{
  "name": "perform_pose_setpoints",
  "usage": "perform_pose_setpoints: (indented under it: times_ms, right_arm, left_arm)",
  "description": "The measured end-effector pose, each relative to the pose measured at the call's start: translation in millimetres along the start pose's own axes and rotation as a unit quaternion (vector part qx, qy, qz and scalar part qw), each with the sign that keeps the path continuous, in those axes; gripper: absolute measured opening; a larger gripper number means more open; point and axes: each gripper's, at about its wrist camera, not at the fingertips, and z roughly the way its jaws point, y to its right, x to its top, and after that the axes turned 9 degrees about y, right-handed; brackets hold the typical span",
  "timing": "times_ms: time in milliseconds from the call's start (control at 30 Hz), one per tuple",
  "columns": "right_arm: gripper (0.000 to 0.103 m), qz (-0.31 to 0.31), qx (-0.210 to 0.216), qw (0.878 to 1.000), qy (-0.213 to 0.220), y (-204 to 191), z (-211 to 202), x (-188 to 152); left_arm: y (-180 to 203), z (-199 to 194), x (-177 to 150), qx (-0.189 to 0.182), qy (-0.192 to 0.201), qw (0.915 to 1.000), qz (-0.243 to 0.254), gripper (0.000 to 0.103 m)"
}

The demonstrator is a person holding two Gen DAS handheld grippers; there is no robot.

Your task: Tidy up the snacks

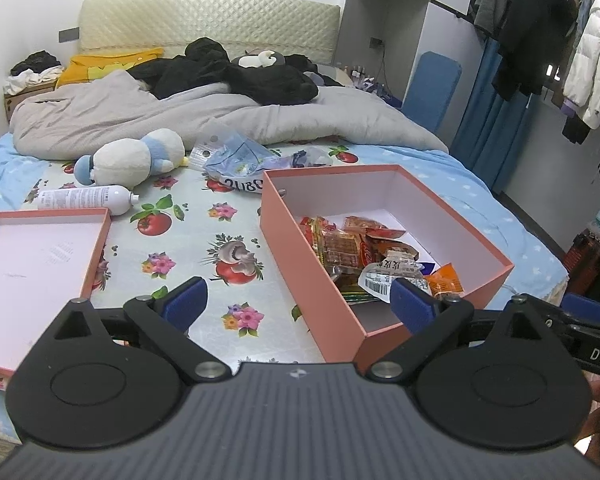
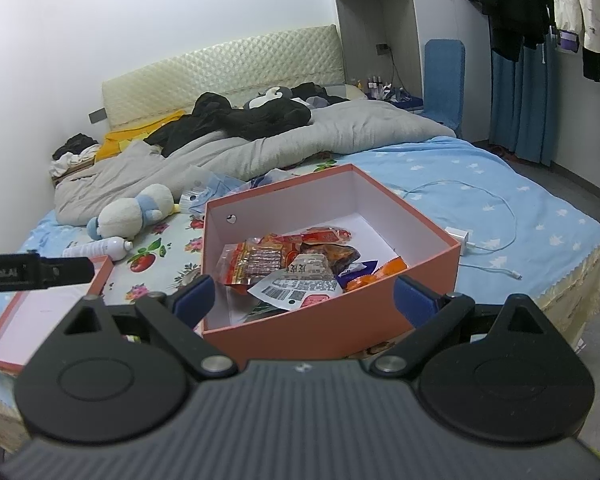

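A pink cardboard box [image 1: 320, 292] [image 2: 320, 324] stands open on the bed and holds several snack packets [image 1: 356, 248] [image 2: 284, 268]. Its lid [image 1: 92, 256] [image 2: 96, 276] lies upside down to the left. My left gripper [image 1: 298, 300] is open and empty, its fingers straddling the box's near left wall above the bed. My right gripper [image 2: 304, 296] is open and empty, its fingers spread across the box's near wall. Part of the left gripper's body shows at the left edge of the right wrist view [image 2: 32, 272].
On the floral sheet lie a white spray bottle [image 1: 88, 198] [image 2: 100, 248], a plush toy [image 1: 136, 158] [image 2: 136, 212] and a crumpled blue plastic bag [image 1: 236, 160]. A grey duvet [image 1: 180, 116] and dark clothes lie behind. A white charger with cable [image 2: 458, 238] lies right of the box.
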Motion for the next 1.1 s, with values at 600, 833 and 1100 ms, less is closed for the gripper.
perform_pose_setpoints:
  times_ms: [600,833,1100]
  right_arm:
    - [0.097,-0.003,-0.005,1.000,0.005,-0.4,-0.8,1.1]
    - [0.097,-0.003,-0.006,1.000,0.004,-0.6,-0.1,1.1]
    - [0.097,-0.002,-0.005,1.000,0.004,-0.7,0.1,0.8]
  left_arm:
    - [-0.4,-0.6,0.8,0.002,0.003,1.0000,0.002,0.101]
    - [0.0,-0.9,0.5,0.000,0.003,1.0000,0.000,0.101]
    - [-0.7,-1.3,-0.1,0.000,0.001,1.0000,0.003,0.101]
